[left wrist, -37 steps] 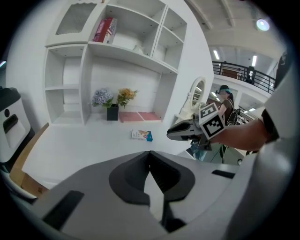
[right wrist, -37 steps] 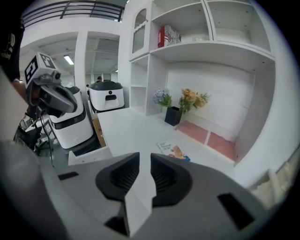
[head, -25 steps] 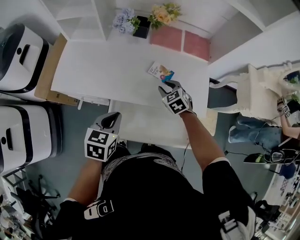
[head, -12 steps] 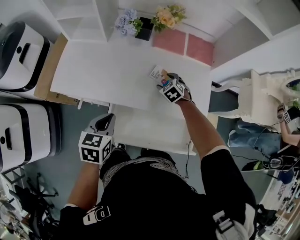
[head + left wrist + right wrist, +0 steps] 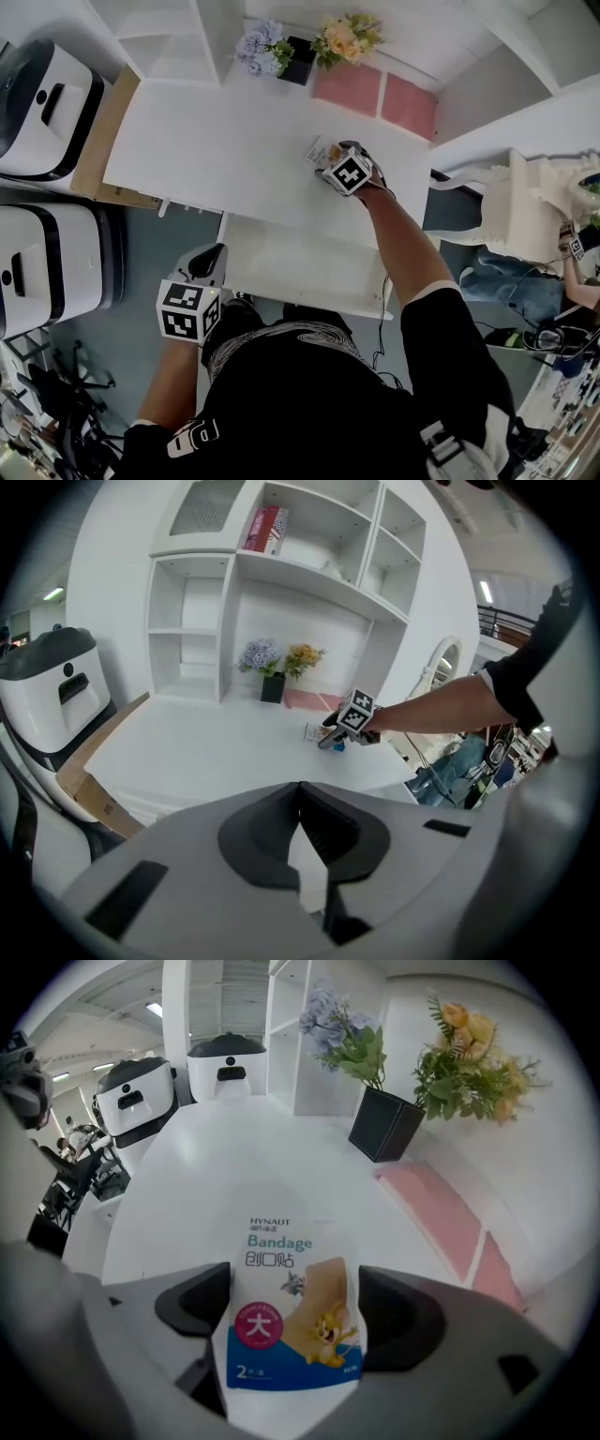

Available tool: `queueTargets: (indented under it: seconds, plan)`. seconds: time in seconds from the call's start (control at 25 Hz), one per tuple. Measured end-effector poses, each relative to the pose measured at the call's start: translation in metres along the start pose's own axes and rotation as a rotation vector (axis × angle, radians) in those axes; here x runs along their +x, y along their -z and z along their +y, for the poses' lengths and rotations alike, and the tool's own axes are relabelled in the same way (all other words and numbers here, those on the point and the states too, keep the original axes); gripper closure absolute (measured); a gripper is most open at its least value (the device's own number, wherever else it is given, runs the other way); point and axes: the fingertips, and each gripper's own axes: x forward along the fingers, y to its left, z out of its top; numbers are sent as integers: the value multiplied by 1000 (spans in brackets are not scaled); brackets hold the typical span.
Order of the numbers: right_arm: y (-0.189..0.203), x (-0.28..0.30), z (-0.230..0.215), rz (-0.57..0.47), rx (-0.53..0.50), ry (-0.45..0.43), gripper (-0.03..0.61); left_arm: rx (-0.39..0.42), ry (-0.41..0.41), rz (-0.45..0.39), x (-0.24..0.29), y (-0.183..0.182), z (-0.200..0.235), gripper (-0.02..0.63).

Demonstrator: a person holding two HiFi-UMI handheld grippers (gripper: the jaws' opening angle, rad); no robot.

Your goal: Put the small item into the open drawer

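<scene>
- Left gripper: fingers clenched on nothing, hanging off the counter's front, just beside the open drawer's left corner. A swing rightward could knock the drawer wall.
- Open drawer: pulled out under the front edge and looks bare, so there is plenty of room to drop into.
- Bandage packet: apparently flat on the counter, back-right, between the right gripper's fingers. These have just been opening and stand released, wide, not pressing.
- Risk: the packet is thin and flat, so closing fingers may skid over it or nip only an edge.
- Right: the counter edge is near, and a shove could send the packet off. Black flower pot well apart.
</scene>
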Motion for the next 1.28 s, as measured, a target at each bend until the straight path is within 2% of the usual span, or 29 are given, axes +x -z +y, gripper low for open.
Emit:
queueTargets:
  seconds: [0.28, 0.56, 1.0, 1.12, 1.28]
  plan:
    - [8, 9, -8, 22, 113, -74, 164, -23, -14, 1, -5, 8, 4, 600]
    - [7, 6, -5, 49, 128, -53, 164, -16, -3, -16, -11, 5, 2, 600]
    - [-6, -27, 12, 5, 124, -30, 164, 23, 60, -47, -12, -5, -5, 600]
    - [-3, -38, 16, -6, 168, -16, 164, 42, 82, -55, -14, -9, -9, 600]
    - [-3, -57, 20, -69, 290, -6, 164, 67, 108, -75, -15, -17, -14, 600]
